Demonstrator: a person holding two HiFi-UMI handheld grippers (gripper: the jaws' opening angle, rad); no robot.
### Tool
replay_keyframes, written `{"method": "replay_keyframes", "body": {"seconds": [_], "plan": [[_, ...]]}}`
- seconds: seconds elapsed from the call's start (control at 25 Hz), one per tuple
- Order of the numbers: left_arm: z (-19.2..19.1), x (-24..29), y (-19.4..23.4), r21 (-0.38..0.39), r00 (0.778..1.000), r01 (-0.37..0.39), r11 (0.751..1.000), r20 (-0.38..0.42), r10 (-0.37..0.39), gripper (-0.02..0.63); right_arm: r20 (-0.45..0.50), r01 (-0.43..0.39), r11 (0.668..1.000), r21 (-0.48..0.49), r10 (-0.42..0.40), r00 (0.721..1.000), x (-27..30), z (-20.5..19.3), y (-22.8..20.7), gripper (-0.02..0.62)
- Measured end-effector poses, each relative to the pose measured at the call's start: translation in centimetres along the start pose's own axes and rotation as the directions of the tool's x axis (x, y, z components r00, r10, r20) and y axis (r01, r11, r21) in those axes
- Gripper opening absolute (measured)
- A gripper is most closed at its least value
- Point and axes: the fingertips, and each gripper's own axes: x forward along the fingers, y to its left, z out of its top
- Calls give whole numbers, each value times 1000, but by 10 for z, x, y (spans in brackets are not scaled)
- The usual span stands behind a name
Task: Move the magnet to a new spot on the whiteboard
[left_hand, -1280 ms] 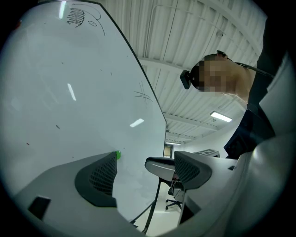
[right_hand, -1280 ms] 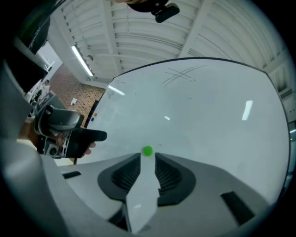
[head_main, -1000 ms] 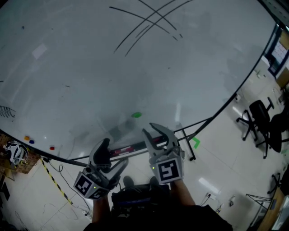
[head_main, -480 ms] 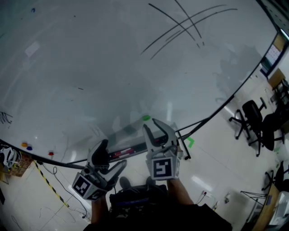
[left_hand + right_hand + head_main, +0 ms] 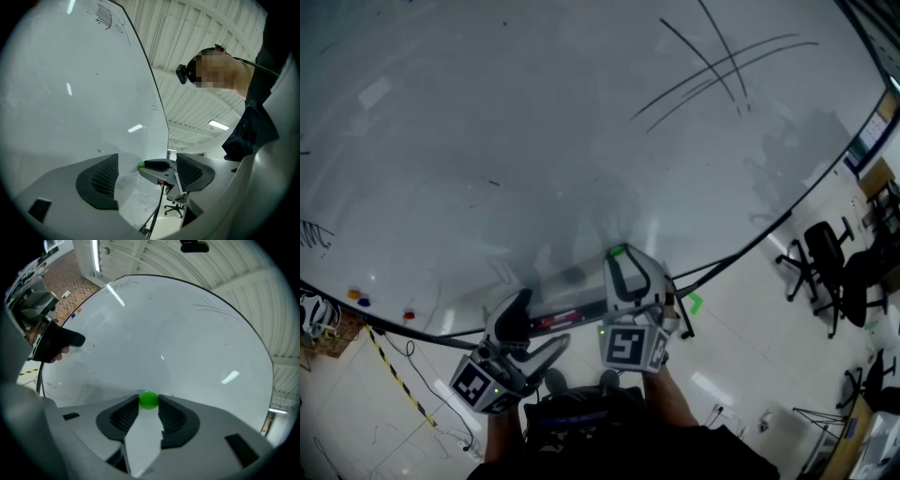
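A small green magnet point(image 5: 618, 250) sticks to the lower part of the large whiteboard point(image 5: 534, 141). My right gripper point(image 5: 627, 255) points at the board, and the magnet point(image 5: 149, 400) sits right between its fingertips. Its jaws have just been opening and stand wide, and I see no squeeze on the magnet. My left gripper point(image 5: 538, 322) hangs lower and to the left, below the board's bottom edge, open with nothing between its fingers. In the left gripper view the magnet point(image 5: 141, 164) shows at the tip of the right gripper's finger.
Crossed black marker lines point(image 5: 722, 66) run across the board's upper right. Small coloured magnets point(image 5: 358, 298) sit near its lower left edge. Office chairs point(image 5: 825, 262) stand on the floor at the right, and green tape point(image 5: 694, 302) marks the floor near the board's stand.
My right gripper has moved up to the board and rolled, so the green magnet now lies between its fingertips. The left gripper has shifted only a little.
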Motion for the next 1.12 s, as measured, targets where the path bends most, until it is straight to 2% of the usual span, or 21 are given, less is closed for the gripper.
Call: {"method": "replay_keyframes", "body": {"seconds": [0.32,0.8,0.96,1.12], "plan": [[1,-3,4,4,1000,-3,1000,-1,3,383,12,18,1000,21,-18,1000,1,3,0,156],[-4,-5,7,4,1000,-8,1000,-5,8,383,36,-42,994,105,38,999,0,0,4,152],[-4,-6,5,-4,1000,-17,1000,-2,17,383,61,-70,985,156,61,996,-7,2,2,152],[-8,-1,1,-8,999,-24,1000,-21,24,383,81,-106,958,267,87,993,-18,-1,-8,152]]}}
